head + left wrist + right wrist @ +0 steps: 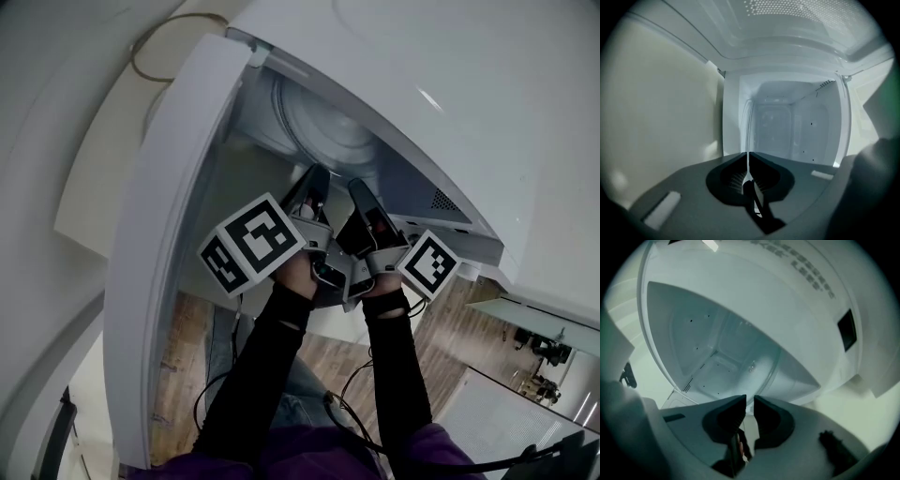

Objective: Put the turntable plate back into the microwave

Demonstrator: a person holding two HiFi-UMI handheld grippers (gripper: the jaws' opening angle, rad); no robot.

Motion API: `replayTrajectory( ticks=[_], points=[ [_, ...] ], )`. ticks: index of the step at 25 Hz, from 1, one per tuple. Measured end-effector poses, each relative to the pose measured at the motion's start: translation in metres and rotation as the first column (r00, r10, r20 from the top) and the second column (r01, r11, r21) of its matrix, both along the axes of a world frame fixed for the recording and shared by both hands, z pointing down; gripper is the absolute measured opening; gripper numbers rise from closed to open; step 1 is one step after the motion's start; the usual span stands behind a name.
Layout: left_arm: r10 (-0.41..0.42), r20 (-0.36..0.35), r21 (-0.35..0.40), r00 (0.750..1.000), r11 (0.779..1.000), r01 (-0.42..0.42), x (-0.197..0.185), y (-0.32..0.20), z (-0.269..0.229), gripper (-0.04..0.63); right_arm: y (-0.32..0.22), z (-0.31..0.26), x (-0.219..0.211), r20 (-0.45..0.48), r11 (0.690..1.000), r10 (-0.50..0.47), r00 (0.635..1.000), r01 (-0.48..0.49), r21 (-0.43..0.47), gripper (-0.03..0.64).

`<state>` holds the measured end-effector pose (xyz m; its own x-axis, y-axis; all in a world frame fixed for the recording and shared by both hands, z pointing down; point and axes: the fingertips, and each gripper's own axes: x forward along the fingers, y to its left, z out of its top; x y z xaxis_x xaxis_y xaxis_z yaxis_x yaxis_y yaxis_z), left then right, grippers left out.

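Observation:
The clear glass turntable plate (328,131) is held at the mouth of the white microwave (450,103), and both grippers hold its near rim. My left gripper (314,180) is shut on the rim. In the left gripper view the plate (749,126) shows edge-on as a thin line rising from the left gripper (748,158). My right gripper (361,194) grips beside it. In the right gripper view the plate (717,329) fills the frame as a broad disc, and its rim sits in the narrow gap of the right gripper (749,405). The cavity floor under the plate is hidden.
The microwave door (155,272) stands open at the left, close to my left arm. The cavity's back wall (787,126) lies ahead, with the perforated ceiling (797,9) above. Wooden floor (183,356) and cables lie below, by the person's dark sleeves.

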<state>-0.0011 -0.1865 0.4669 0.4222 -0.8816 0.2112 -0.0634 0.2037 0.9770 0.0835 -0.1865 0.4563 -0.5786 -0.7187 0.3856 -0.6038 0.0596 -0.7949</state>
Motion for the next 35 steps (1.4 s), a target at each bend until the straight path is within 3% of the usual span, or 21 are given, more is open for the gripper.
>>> replayTrajectory(
  ticks=[5,8,11,13,14,16,18,20,23,25,29,33,35],
  points=[
    [0.023,0.13,0.059,0.991,0.998,-0.031,0.0,0.008,-0.011,0.0,-0.001,0.0,0.003,-0.019,1.0,-0.011,1.0,0.011,-0.006,0.049],
    [0.047,0.218,0.069,0.975,0.996,-0.063,-0.001,0.024,-0.022,0.002,0.01,-0.012,-0.001,-0.054,0.999,-0.014,0.998,0.016,0.041,0.049],
    [0.07,0.341,0.229,0.937,0.961,-0.155,0.001,0.045,-0.077,0.005,0.032,-0.051,-0.002,-0.2,0.979,-0.026,0.98,0.065,0.192,0.049],
    [0.042,0.494,0.317,0.868,0.921,-0.225,-0.003,0.061,-0.118,0.005,0.049,-0.082,-0.009,-0.247,0.95,-0.048,0.968,0.121,0.287,0.049],
    [-0.004,0.579,0.346,0.816,0.907,-0.241,-0.008,0.066,-0.138,0.005,0.055,-0.102,-0.013,-0.251,0.929,-0.046,0.967,0.133,0.345,0.049],
    [-0.157,0.72,0.41,0.676,0.882,-0.231,-0.023,0.072,-0.183,0.005,0.062,-0.149,-0.019,-0.257,0.862,-0.014,0.966,0.142,0.487,0.049],
    [-0.322,0.774,0.508,0.545,0.831,-0.229,-0.029,0.08,-0.236,0.005,0.072,-0.198,-0.022,-0.292,0.779,0.027,0.956,0.163,0.605,0.049],
    [-0.442,0.763,0.594,0.471,0.768,-0.241,-0.028,0.095,-0.283,0.005,0.086,-0.242,-0.022,-0.325,0.699,0.057,0.944,0.195,0.688,0.049],
    [-0.561,0.735,0.669,0.38,0.69,-0.276,-0.02,0.113,-0.333,0.005,0.098,-0.295,-0.018,-0.315,0.595,0.093,0.945,0.201,0.778,0.048],
    [-0.606,0.728,0.686,0.322,0.652,-0.323,-0.012,0.126,-0.354,0.005,0.107,-0.318,-0.013,-0.303,0.56,0.109,0.947,0.194,0.806,0.029],
    [-0.622,0.731,0.678,0.282,0.611,-0.409,0.001,0.146,-0.379,0.005,0.13,-0.346,-0.006,-0.302,0.521,0.144,0.942,0.187,0.833,0.018],
    [-0.678,0.698,0.696,0.231,0.567,-0.44,0.002,0.15,-0.403,0.005,0.138,-0.376,-0.009,-0.312,0.431,0.15,0.938,0.222,0.875,0.012],
    [-0.695,0.694,0.689,0.189,0.564,-0.455,0.004,0.151,-0.404,0.005,0.143,-0.389,-0.01,-0.324,0.38,0.157,0.933,0.246,0.892,0.011]
  ],
)
